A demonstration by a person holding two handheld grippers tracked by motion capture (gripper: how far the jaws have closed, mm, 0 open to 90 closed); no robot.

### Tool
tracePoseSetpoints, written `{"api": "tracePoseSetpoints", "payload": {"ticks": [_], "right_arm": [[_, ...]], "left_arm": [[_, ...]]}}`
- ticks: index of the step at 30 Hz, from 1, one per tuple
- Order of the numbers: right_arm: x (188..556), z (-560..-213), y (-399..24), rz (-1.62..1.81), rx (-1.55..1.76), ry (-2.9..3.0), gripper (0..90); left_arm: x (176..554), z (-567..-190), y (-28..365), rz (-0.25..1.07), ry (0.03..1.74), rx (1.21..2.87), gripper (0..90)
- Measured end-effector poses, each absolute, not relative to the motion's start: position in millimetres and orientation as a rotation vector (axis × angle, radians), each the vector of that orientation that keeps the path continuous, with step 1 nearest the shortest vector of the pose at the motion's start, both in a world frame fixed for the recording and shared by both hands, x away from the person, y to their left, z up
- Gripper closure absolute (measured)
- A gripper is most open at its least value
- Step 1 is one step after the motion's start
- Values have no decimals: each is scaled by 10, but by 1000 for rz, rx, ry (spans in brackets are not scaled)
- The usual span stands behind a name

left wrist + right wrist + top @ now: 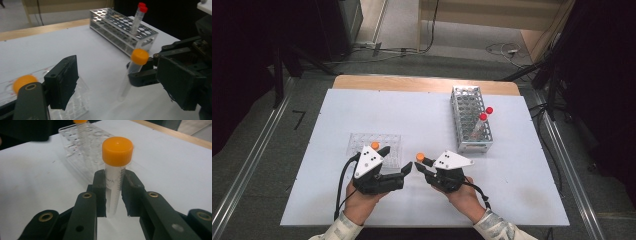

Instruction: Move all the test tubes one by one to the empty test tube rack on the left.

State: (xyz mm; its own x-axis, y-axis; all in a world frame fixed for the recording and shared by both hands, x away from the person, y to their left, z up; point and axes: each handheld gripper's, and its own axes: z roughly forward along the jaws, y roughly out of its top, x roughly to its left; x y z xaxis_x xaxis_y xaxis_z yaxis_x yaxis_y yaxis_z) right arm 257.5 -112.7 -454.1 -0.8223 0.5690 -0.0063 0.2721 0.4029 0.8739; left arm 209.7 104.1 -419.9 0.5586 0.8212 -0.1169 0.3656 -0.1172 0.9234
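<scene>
My right gripper (422, 167) is shut on an orange-capped clear tube (420, 157) and holds it upright just above the white table. In the right gripper view both jaws (113, 192) press on the tube (117, 151) below its cap. My left gripper (397, 160) points right toward it and stands open. In the left gripper view its wide jaws (121, 77) frame the held tube (139, 57), and the pads are clear of it. A second orange-capped tube (375, 145) stands in the clear plastic rack (362, 142) just behind the left gripper.
A metal tube rack (464, 100) stands at the back right with two red-capped tubes (483, 116) in its near end. The white sheet (422, 115) covers the table. Floor cables and dark stands lie beyond the far edge.
</scene>
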Motion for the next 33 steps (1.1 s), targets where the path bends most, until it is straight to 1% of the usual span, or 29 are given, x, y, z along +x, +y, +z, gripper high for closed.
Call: {"api": "tracePoseSetpoints", "payload": {"ticks": [5, 7, 9, 13, 17, 21, 24, 25, 26, 28, 30, 32, 33], "right_arm": [[2494, -4549, -1043, 1390, 686, 2394, 716], [2473, -4554, -1014, 1397, 669, 2404, 716], [2451, -4551, -995, 1399, 659, 2414, 716], [2424, -4535, -977, 1415, 643, 2417, 716], [2406, -4522, -973, 1421, 640, 2419, 716], [2395, -4528, -957, 1421, 632, 2429, 716], [2395, -4527, -956, 1422, 633, 2430, 714], [2394, -4525, -957, 1426, 633, 2430, 695], [2395, -4522, -958, 1428, 627, 2432, 642], [2395, -4512, -962, 1430, 625, 2458, 480], [2383, -4504, -998, 1418, 600, 2474, 370], [2375, -4494, -1052, 1407, 589, 2470, 319], [2377, -4479, -1102, 1406, 598, 2464, 309]], "left_arm": [[2085, -4234, 975, 495, 948, 1749, 308], [2084, -4238, 972, 489, 944, 1753, 374], [2081, -4256, 961, 477, 916, 1770, 468], [2078, -4275, 939, 473, 894, 1791, 575], [2084, -4294, 928, 479, 894, 1804, 621], [2078, -4295, 932, 492, 896, 1806, 690], [2076, -4292, 936, 491, 896, 1805, 701], [2076, -4290, 939, 491, 898, 1804, 703], [2074, -4282, 954, 495, 904, 1799, 704], [2071, -4259, 992, 489, 912, 1782, 704], [2071, -4229, 1050, 482, 929, 1765, 703], [2077, -4209, 1109, 481, 948, 1753, 704], [2077, -4202, 1133, 483, 954, 1751, 703]]}}
